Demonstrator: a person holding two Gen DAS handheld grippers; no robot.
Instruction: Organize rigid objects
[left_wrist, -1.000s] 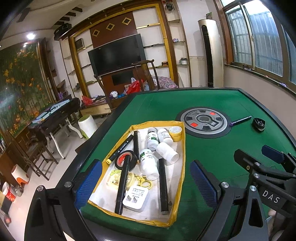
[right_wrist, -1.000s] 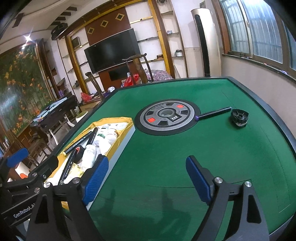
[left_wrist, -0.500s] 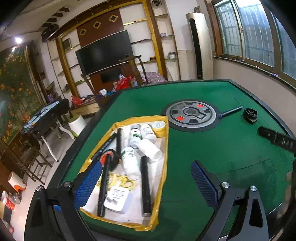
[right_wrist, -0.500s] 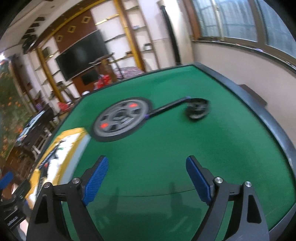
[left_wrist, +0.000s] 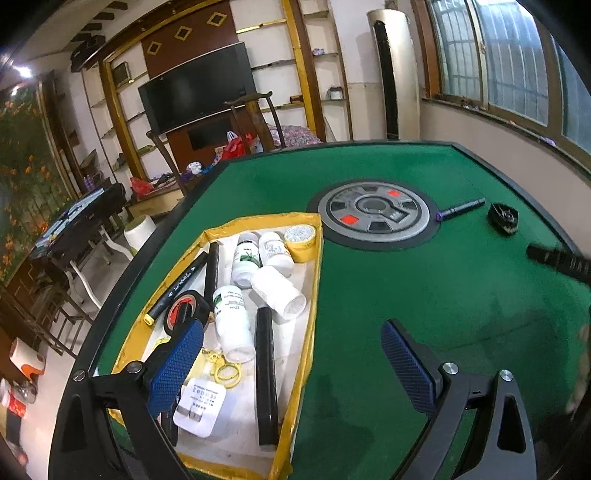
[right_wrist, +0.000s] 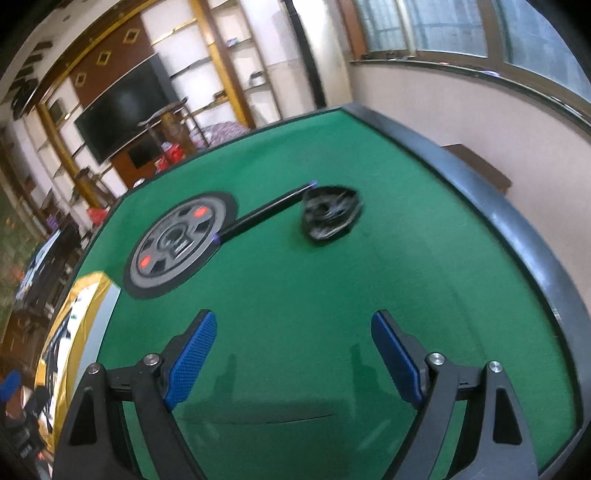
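A yellow-rimmed tray (left_wrist: 316, 266) on the green table holds white bottles (left_wrist: 277, 287), black sticks (left_wrist: 266, 373), a tape roll (left_wrist: 184, 306), a marker and a white plug (left_wrist: 199, 404). My left gripper (left_wrist: 291, 365) is open and empty above the tray's near right edge. My right gripper (right_wrist: 293, 363) is open and empty over bare felt. Ahead of it lie a black pen with purple ends (right_wrist: 264, 214) and a black round part (right_wrist: 328, 214). The pen (left_wrist: 460, 209) and the part (left_wrist: 503, 218) also show in the left wrist view.
A grey round control panel (left_wrist: 376, 216) sits at the table's centre, also in the right wrist view (right_wrist: 177, 243). The table's raised black rim (right_wrist: 517, 236) runs along the right. Part of the right gripper's body (left_wrist: 557, 258) shows at the left view's right edge.
My right gripper has swung right and forward towards the pen and the black part. My left gripper has moved closer over the tray. Both have stayed open.
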